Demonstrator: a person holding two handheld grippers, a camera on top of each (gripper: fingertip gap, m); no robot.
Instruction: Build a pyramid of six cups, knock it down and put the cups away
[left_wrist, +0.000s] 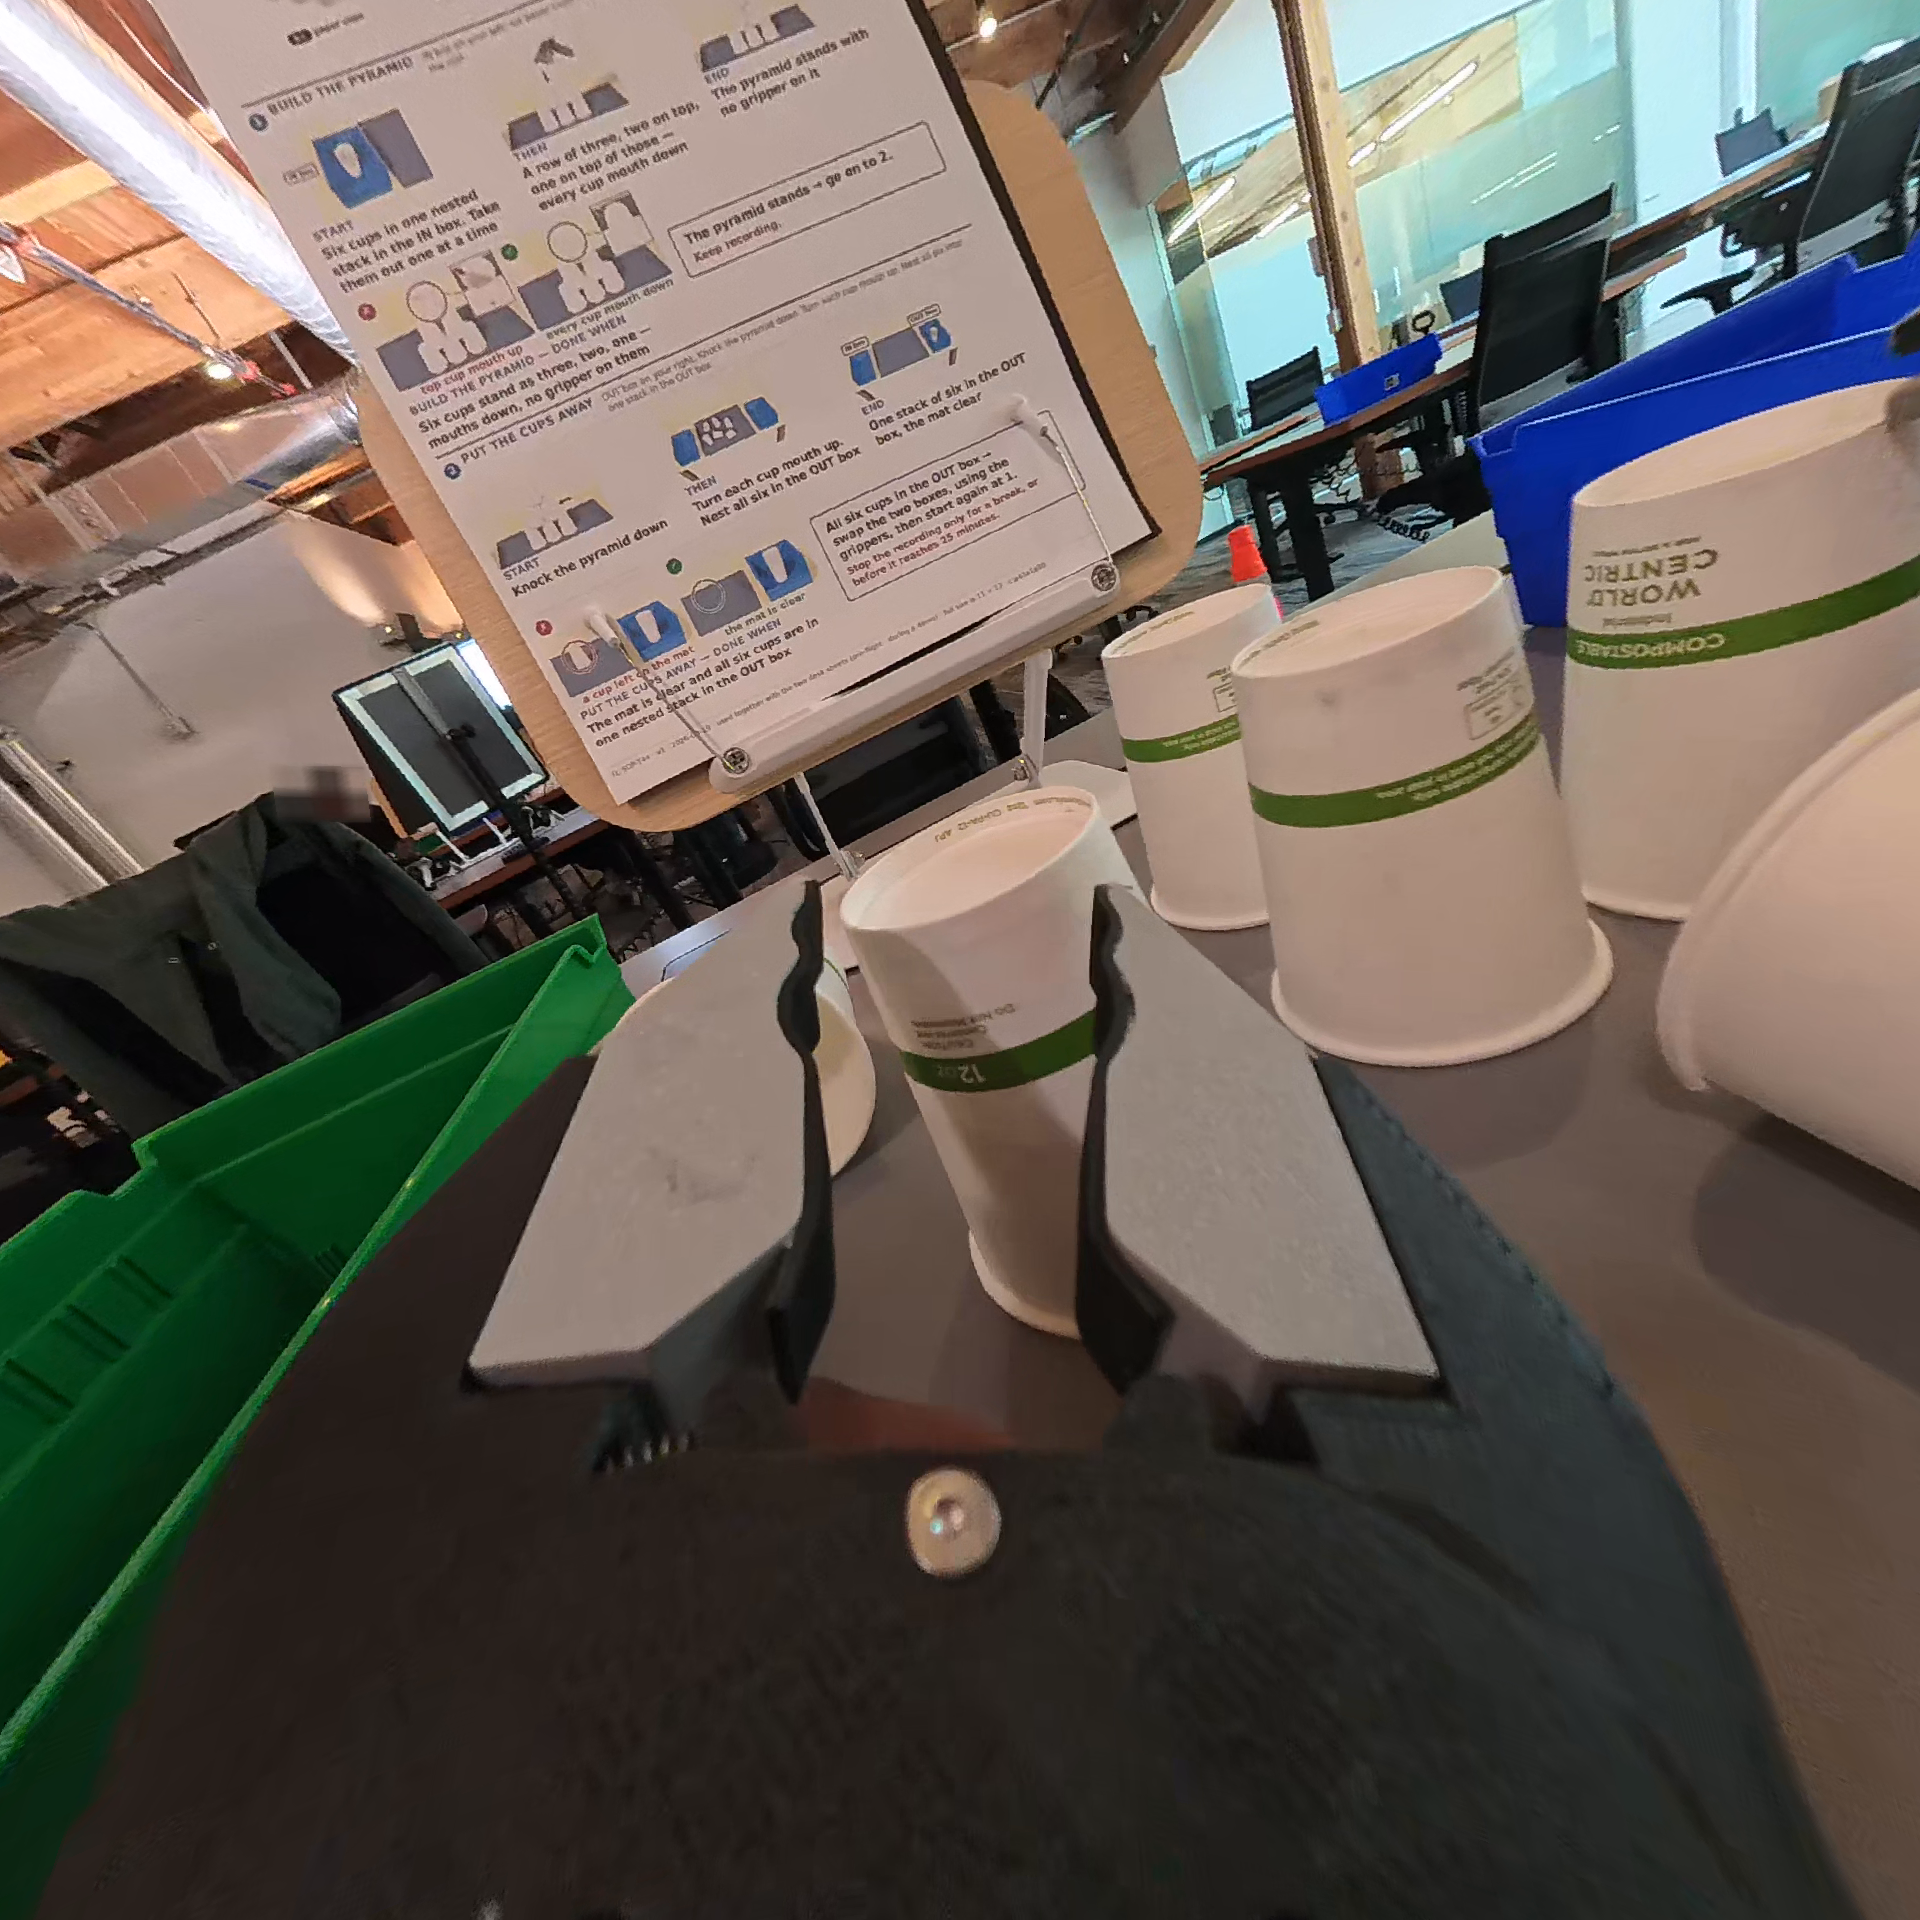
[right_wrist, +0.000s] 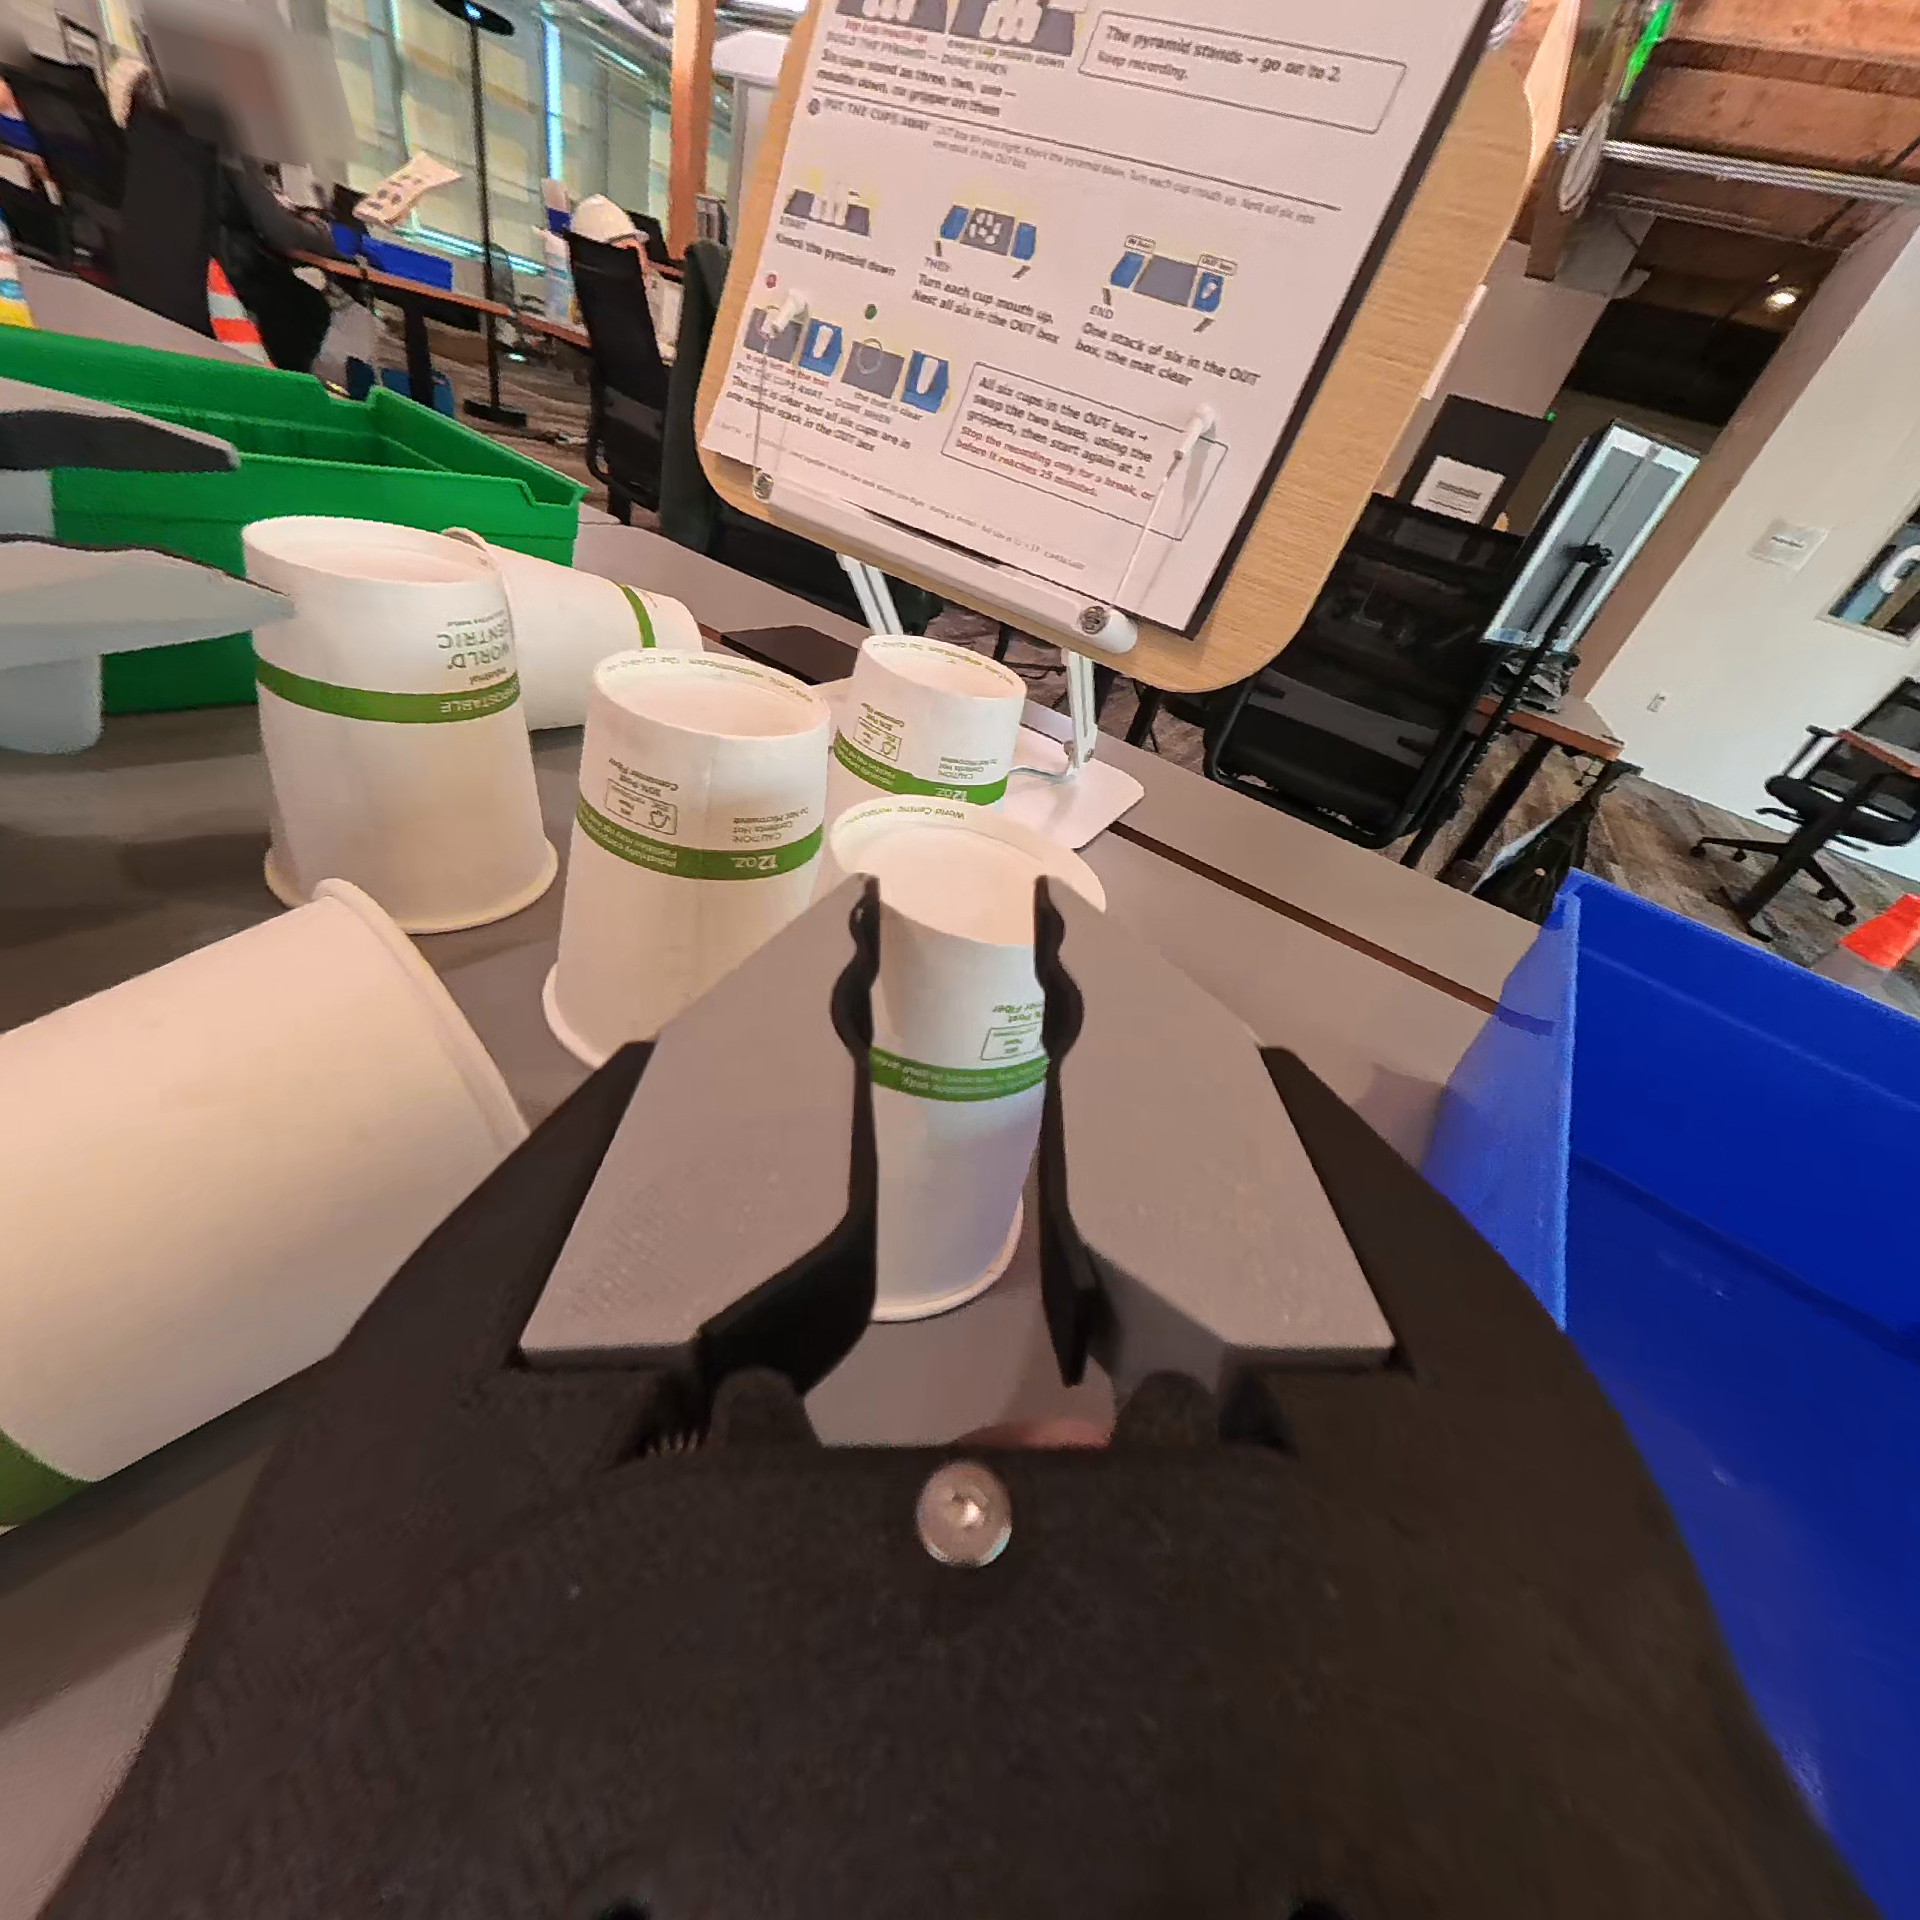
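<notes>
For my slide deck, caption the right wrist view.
Right tool straddles an upside-down paper cup on the grey table, five more cups scattered left, blue bin at right.

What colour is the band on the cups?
Green band on white cups; right wrist view.

My left gripper (left_wrist: 951, 951) reaches forward and low, jaws parted on either side of an upside-down cup (left_wrist: 987, 1049), closed against its sides. My right gripper (right_wrist: 951, 935) does likewise, jaws pressed on another upside-down cup (right_wrist: 951, 1091), tilted slightly.
</notes>
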